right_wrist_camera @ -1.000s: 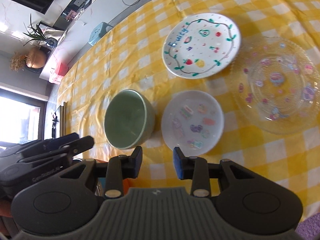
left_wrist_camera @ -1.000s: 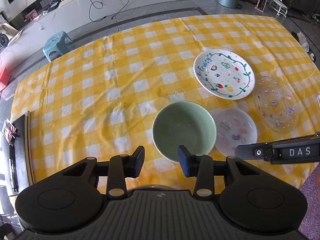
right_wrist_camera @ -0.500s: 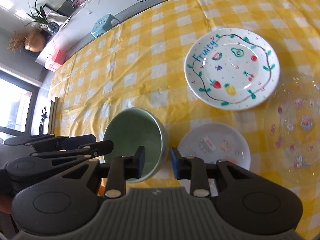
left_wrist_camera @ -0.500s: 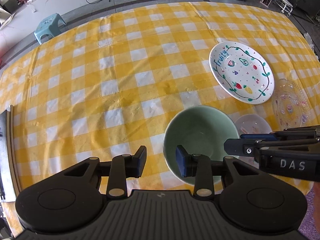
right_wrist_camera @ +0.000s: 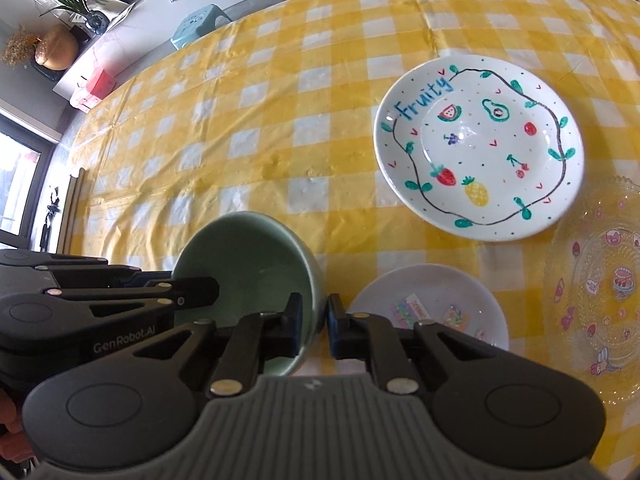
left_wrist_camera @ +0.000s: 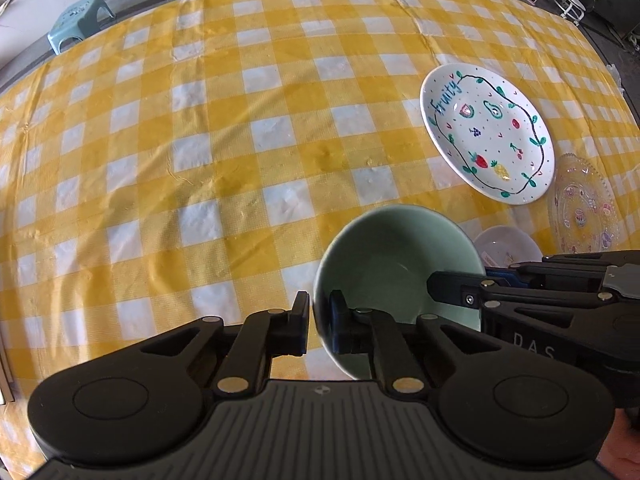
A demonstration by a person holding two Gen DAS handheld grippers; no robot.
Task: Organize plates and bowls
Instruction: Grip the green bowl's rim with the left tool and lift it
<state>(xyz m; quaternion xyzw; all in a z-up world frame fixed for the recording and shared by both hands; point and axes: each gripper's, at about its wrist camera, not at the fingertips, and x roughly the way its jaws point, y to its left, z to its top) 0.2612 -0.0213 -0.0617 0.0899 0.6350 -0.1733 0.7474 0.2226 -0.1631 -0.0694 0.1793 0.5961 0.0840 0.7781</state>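
A pale green bowl point(left_wrist_camera: 394, 264) sits at the near edge of the yellow checked table. My left gripper point(left_wrist_camera: 319, 322) is shut on its left rim, one finger inside and one outside. My right gripper point(right_wrist_camera: 314, 322) is shut on its right rim point(right_wrist_camera: 308, 280) the same way. The bowl point(right_wrist_camera: 244, 264) looks tilted. A small white plate with stickers point(right_wrist_camera: 430, 306) lies just right of it. A white "Fruity" plate point(right_wrist_camera: 478, 148) lies beyond. A clear glass plate point(right_wrist_camera: 600, 280) lies at the far right.
The yellow and white checked cloth point(left_wrist_camera: 240, 160) covers the table, bare to the left and behind the bowl. A light blue stool point(left_wrist_camera: 80, 16) stands on the floor beyond the far edge. A dark board point(right_wrist_camera: 74, 208) lies at the table's left end.
Both grippers moved in and closed on opposite rims of the green bowl. The bowl now looks tilted and sits closer to the cameras.
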